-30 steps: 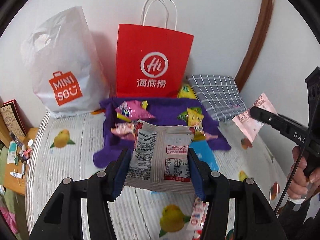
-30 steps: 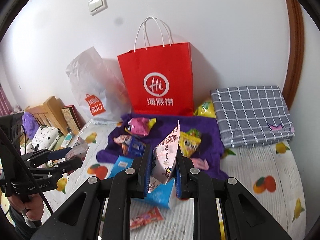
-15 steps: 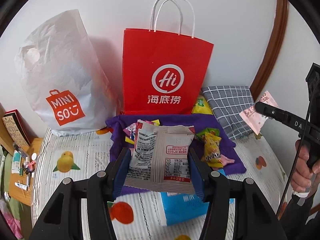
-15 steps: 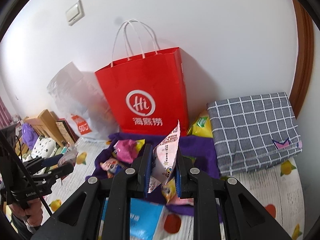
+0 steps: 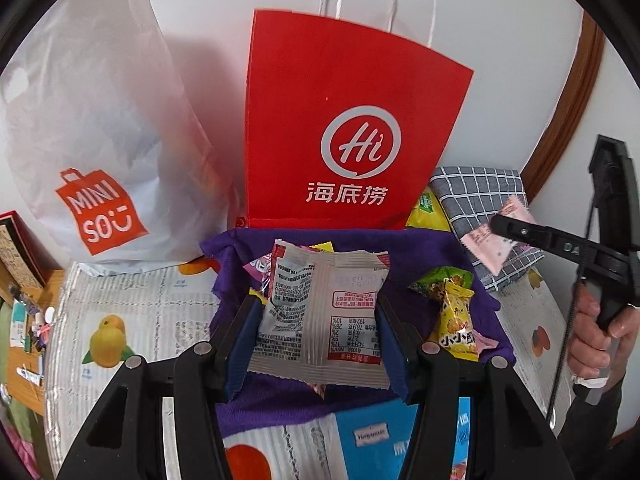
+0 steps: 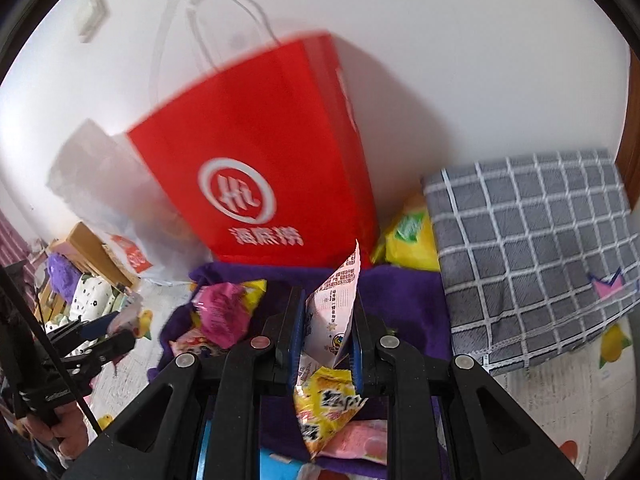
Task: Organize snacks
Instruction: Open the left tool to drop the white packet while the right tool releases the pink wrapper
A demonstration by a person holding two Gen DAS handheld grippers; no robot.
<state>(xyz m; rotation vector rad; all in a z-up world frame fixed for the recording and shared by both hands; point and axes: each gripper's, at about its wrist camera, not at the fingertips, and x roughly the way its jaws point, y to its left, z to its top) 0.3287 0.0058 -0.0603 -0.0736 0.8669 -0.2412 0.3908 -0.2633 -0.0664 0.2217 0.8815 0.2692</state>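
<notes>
My left gripper (image 5: 316, 320) is shut on a silver snack packet (image 5: 320, 312) with a red label, held flat between its blue pads above the purple cloth (image 5: 420, 256). My right gripper (image 6: 326, 332) is shut on a pale pink packet (image 6: 332, 308) that stands on edge between its fingers. It also shows at the right of the left wrist view, right gripper (image 5: 504, 226) with the pink packet (image 5: 492, 244). A red paper bag (image 5: 348, 128) with white handles stands upright against the wall just behind the cloth, blurred in the right wrist view (image 6: 260, 168).
A white MINISO plastic bag (image 5: 92, 120) stands left of the red one. Loose snacks lie on the cloth: a yellow packet (image 5: 456, 320) and a magenta one (image 6: 224, 312). A folded grey checked cloth (image 6: 532, 248) lies to the right, a blue packet (image 5: 372, 436) in front.
Both grippers have moved forward toward the red paper bag, which now looms larger in both views. Each still holds its packet as before.
</notes>
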